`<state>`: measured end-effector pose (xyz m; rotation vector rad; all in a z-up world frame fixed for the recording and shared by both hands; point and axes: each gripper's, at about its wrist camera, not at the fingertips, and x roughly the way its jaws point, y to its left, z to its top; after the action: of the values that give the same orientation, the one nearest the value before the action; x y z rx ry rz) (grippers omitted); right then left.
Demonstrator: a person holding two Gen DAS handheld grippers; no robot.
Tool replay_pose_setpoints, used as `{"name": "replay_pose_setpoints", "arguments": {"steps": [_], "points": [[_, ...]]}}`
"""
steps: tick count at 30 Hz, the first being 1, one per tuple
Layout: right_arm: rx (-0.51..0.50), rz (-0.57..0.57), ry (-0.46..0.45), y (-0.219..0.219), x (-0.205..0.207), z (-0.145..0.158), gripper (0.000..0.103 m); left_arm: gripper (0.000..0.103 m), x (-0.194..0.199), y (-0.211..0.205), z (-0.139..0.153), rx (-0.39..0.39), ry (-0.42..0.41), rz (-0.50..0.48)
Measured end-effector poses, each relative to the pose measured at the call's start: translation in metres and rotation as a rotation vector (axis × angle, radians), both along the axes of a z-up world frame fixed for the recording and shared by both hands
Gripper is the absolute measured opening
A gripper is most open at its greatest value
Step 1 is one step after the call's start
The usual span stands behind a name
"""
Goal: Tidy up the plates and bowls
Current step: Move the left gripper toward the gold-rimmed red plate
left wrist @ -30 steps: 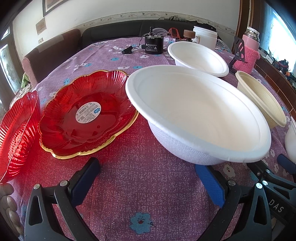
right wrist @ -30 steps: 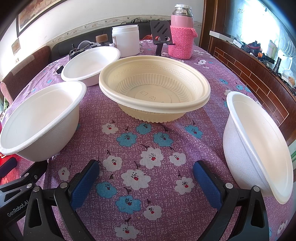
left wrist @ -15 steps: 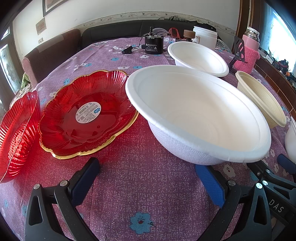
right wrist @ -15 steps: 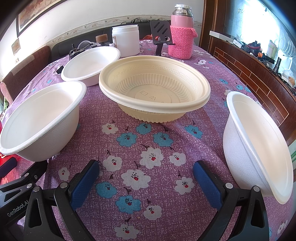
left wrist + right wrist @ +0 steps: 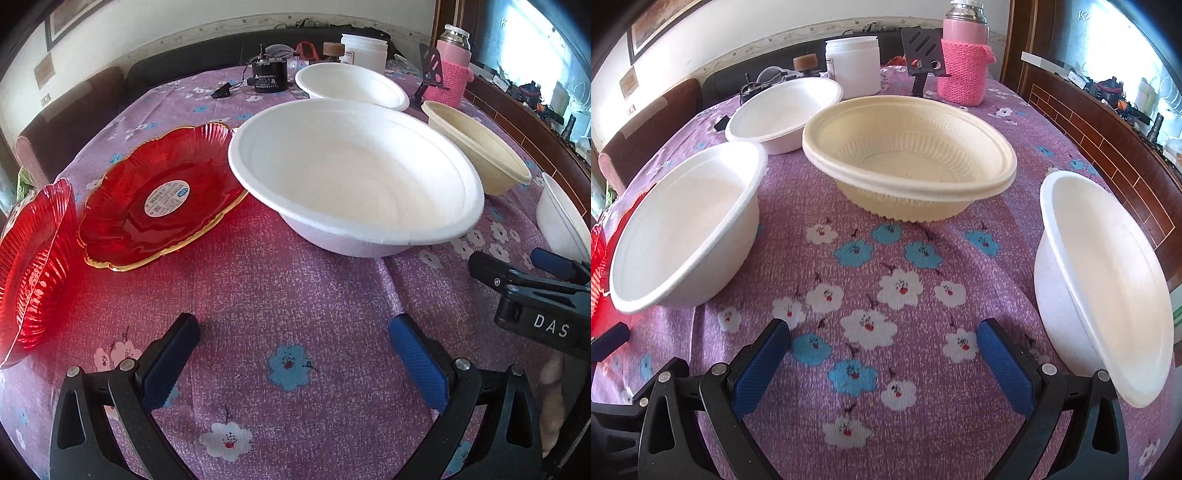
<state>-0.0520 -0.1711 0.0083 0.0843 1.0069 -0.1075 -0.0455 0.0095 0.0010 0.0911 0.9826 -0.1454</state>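
Bowls (image 5: 908,162) on floral purple tablecloth (image 5: 295,295)

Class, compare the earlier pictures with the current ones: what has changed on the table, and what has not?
Both views shifted slightly, so the left gripper and right gripper have moved a little; neither took hold of anything. Both stay open and empty. The red plates, white bowls and cream bowl stayed put.

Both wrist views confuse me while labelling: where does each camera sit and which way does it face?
Left wrist: behind the open left gripper, facing the red plate and near white bowl; the right gripper shows at right.
Right wrist: behind the open right gripper, facing the cream bowl.
Shared: the same near white bowl, cream bowl and purple floral tablecloth.
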Motion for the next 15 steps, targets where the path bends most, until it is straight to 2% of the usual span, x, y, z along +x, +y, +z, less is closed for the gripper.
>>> {"name": "replay_pose_setpoints", "arguments": {"steps": [8,11,13,15], "points": [[0.0,-0.009,0.04,0.004,-0.018,0.002,0.102,0.103,-0.001,0.0,0.002,0.0,0.017,-0.027],[0.0,0.01,0.045,0.007,-0.03,0.003,0.102,0.102,-0.007,0.006,0.007,-0.041,0.029,-0.041],[0.001,0.032,0.053,0.008,-0.033,0.003,0.102,0.1,-0.017,0.014,0.015,-0.091,0.007,-0.04],[-0.002,0.046,0.05,0.009,-0.038,0.003,0.102,0.1,-0.031,0.024,0.03,-0.097,-0.069,-0.014]]}}
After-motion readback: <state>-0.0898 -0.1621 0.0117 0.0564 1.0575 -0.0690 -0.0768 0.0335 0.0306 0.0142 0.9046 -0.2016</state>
